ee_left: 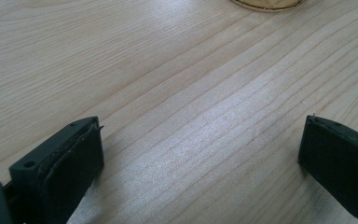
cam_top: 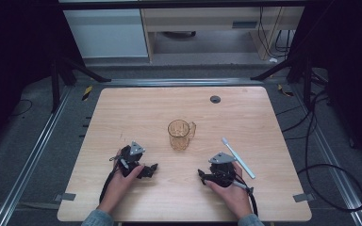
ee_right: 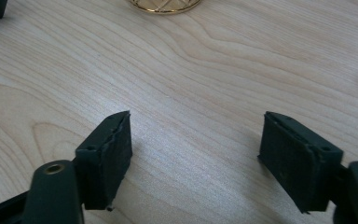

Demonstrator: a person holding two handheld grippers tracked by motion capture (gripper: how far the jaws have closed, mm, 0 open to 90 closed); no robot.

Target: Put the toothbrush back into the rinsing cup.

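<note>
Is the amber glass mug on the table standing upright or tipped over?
Upright. In the high view the amber glass mug stands on its base on the wooden table, its round open rim facing up and its handle out to the side.

Amber glass mug (cam_top: 181,134) stands upright mid-table, handle toward the right; a white toothbrush (cam_top: 238,157) lies flat, well off to its right.
</note>
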